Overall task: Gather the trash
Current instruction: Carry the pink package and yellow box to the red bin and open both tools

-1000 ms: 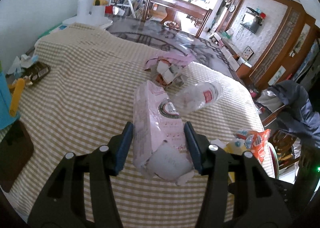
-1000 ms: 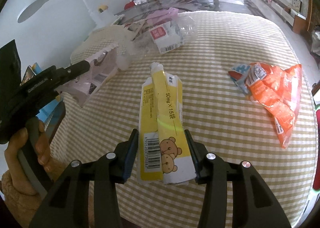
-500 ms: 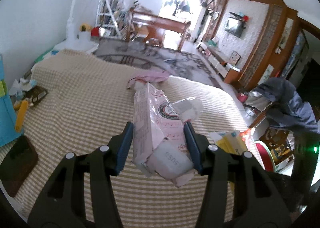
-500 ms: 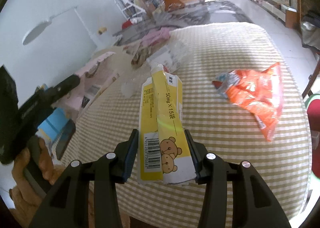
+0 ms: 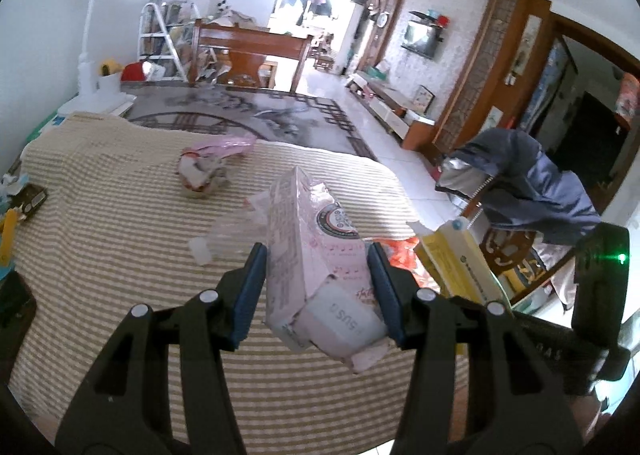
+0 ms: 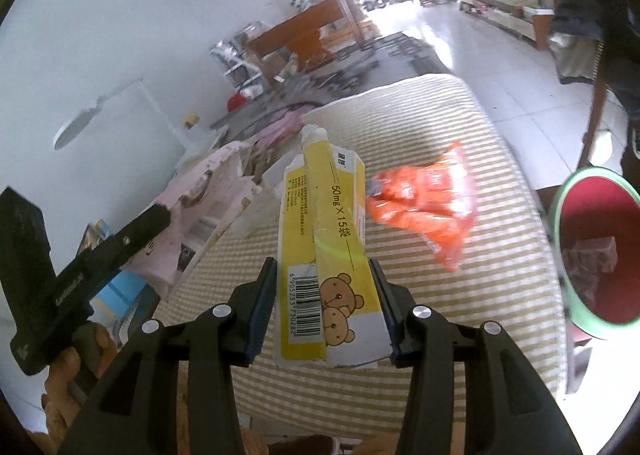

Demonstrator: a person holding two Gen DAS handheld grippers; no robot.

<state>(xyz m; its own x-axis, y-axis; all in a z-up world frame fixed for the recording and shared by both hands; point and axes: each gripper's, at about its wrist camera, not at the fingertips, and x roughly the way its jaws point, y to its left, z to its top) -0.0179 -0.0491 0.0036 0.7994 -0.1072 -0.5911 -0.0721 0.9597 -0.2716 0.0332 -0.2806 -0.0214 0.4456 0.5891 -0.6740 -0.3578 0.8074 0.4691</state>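
My left gripper (image 5: 316,279) is shut on a crumpled pink carton (image 5: 312,255) and holds it above the checked table (image 5: 100,223). My right gripper (image 6: 324,299) is shut on a flattened yellow box (image 6: 328,247) with a bear and a barcode, also held above the table. The yellow box also shows in the left wrist view (image 5: 460,267), and the pink carton in the right wrist view (image 6: 200,211). An orange snack bag (image 6: 428,203), a clear plastic bottle (image 5: 228,235) and a pink wrapper heap (image 5: 204,167) lie on the table.
A red bin with a green rim (image 6: 592,251) stands on the floor to the right of the table. A chair with a dark jacket (image 5: 528,183) stands beside the table. A phone and small items (image 5: 28,199) lie at the table's left edge.
Both grippers have risen and swung to the right with their loads still gripped. The red bin has come into the right wrist view.
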